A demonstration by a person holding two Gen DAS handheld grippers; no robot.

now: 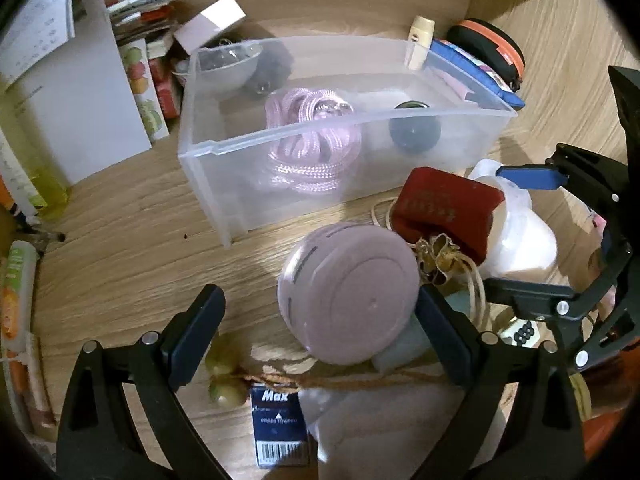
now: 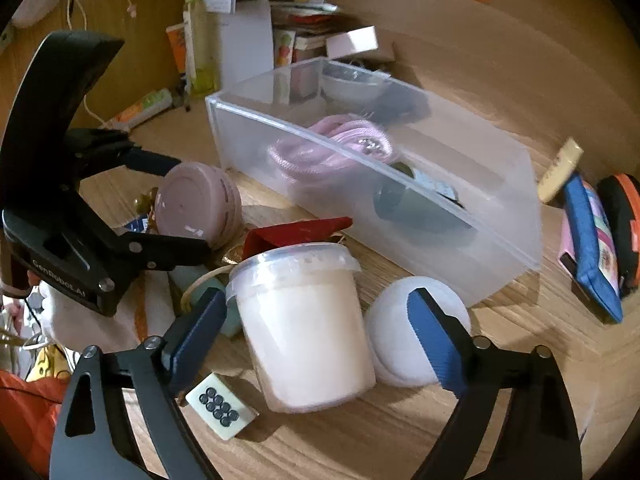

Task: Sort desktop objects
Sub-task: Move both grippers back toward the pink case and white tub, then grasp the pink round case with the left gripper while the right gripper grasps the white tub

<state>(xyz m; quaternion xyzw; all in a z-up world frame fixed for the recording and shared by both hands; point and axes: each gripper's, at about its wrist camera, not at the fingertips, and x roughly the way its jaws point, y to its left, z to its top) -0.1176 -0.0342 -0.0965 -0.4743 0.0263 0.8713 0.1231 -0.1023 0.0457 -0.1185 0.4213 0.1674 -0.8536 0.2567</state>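
Observation:
In the left wrist view a lilac round container (image 1: 348, 292) lies tilted on the wooden desk between the fingers of my left gripper (image 1: 318, 334). The jaws stand open, with the left pad (image 1: 196, 336) well clear of the container. In the right wrist view a white lidded jar (image 2: 300, 320) stands upright between the blue pads of my right gripper (image 2: 316, 332). That gripper is open, with a gap showing on the jar's right side. A clear plastic bin (image 1: 280, 184) behind them holds a pink cord (image 1: 312, 140) and a dark round object (image 1: 414, 130).
A red box (image 1: 444, 204) sits behind the jar, with a white round pad (image 2: 384, 328) to its right. Nearby lie a mahjong tile (image 2: 220, 404), a blue Max box (image 1: 280, 428) and knotted cords. A blue pouch (image 2: 592, 248) and an orange-rimmed case (image 1: 488, 52) lie right of the bin. Books (image 1: 80, 100) stand at back left.

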